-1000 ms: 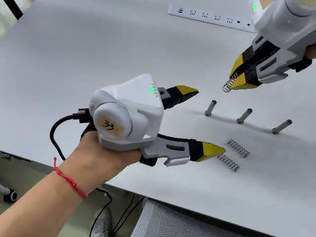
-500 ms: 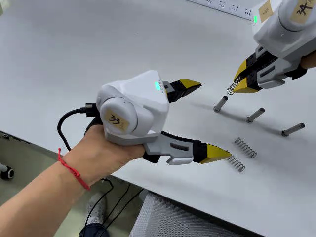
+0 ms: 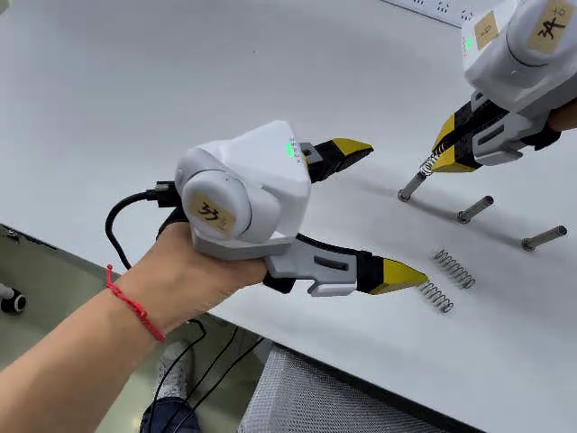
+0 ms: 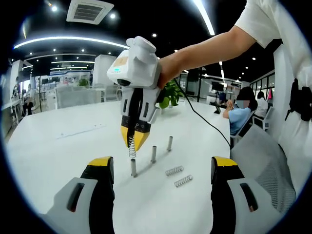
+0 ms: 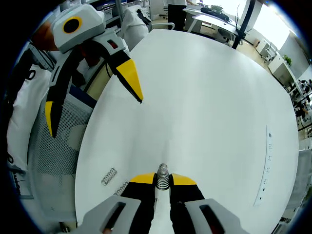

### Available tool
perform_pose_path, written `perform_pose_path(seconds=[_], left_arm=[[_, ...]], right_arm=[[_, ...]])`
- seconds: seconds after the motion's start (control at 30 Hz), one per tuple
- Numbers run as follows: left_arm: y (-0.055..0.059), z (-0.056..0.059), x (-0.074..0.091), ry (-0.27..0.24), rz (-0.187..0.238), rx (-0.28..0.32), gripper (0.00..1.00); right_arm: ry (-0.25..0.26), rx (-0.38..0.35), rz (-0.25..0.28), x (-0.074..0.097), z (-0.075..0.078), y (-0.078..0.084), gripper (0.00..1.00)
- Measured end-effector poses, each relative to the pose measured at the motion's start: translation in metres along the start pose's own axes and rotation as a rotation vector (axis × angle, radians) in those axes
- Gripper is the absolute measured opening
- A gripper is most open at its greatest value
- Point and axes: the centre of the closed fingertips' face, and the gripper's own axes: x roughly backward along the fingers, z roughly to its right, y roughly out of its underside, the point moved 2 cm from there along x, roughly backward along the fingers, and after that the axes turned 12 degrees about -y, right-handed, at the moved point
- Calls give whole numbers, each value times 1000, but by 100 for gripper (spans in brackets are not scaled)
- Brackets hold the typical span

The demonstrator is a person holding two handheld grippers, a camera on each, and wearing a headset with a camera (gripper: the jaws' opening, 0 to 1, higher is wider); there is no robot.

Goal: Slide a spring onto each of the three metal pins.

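Three metal pins stand in a row on the white table: the left pin (image 3: pixel 412 187) (image 4: pixel 133 167), the middle pin (image 3: pixel 475 208) (image 4: pixel 153 154) and the right pin (image 3: pixel 544 237) (image 4: pixel 169 143). My right gripper (image 3: pixel 446 158) (image 5: pixel 163 180) is shut on a spring (image 3: pixel 428 165) (image 4: pixel 131 147) (image 5: pixel 162 176). The spring hangs just above the left pin's top, its lower end at the tip. My left gripper (image 3: pixel 379 212) (image 4: pixel 162 168) is open and holds nothing, in front of the pins. Two loose springs (image 3: pixel 453 268) (image 3: pixel 436 296) lie near the table's front edge.
A white power strip (image 3: pixel 442 9) (image 5: pixel 265 165) lies at the far side of the table. A black cable (image 3: pixel 126 221) trails from the left gripper over the table edge. A mesh chair (image 3: pixel 306 397) stands below the front edge. People sit in the background (image 4: pixel 239 109).
The right gripper has come down and toward the left pin with the spring, whose lower end now meets the pin's top. The left gripper has stayed open in about the same place.
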Motion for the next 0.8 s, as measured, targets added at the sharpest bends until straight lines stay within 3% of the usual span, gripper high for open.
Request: perform_pose_path(seconds=[0.8], left_arm=[[1,5,-3,18,11,23,80]], right_arm=[[-14,7,-18,-9,-2,4,7]])
